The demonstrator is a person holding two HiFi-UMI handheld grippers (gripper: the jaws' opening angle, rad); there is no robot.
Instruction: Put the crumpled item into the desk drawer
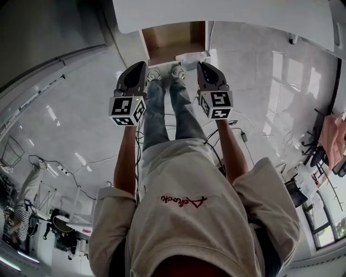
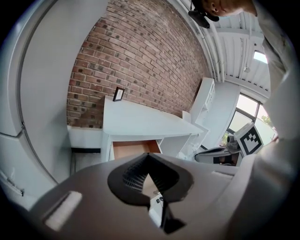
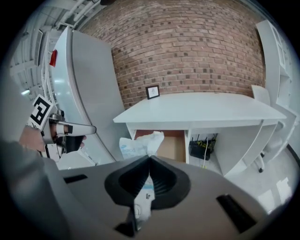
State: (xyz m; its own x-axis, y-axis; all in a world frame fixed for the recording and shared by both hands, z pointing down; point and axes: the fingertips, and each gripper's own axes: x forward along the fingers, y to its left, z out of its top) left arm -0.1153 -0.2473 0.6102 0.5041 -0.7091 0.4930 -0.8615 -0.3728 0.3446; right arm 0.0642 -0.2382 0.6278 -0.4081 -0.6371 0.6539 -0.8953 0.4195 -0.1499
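Note:
A white desk [image 1: 227,13] stands ahead with its wooden drawer [image 1: 173,40] pulled open. The crumpled item, a white plastic bag [image 3: 138,143], hangs in front of the drawer, and my right gripper [image 3: 150,159] is shut on its lower part. In the head view the bag [image 1: 192,56] lies at the drawer's front edge, just beyond the right gripper [image 1: 203,65]. My left gripper [image 1: 141,66] is level with it on the left, its jaws closed together [image 2: 149,157] with nothing clearly between them. It faces the drawer [image 2: 133,148] from a short distance.
A brick wall rises behind the desk, and a small picture frame [image 3: 152,91] stands on the desktop. A tall white cabinet [image 3: 79,84] is to the left and white shelving [image 3: 276,70] to the right. A black box with cables [image 3: 202,149] sits under the desk. Cables [image 1: 70,167] trail across the floor.

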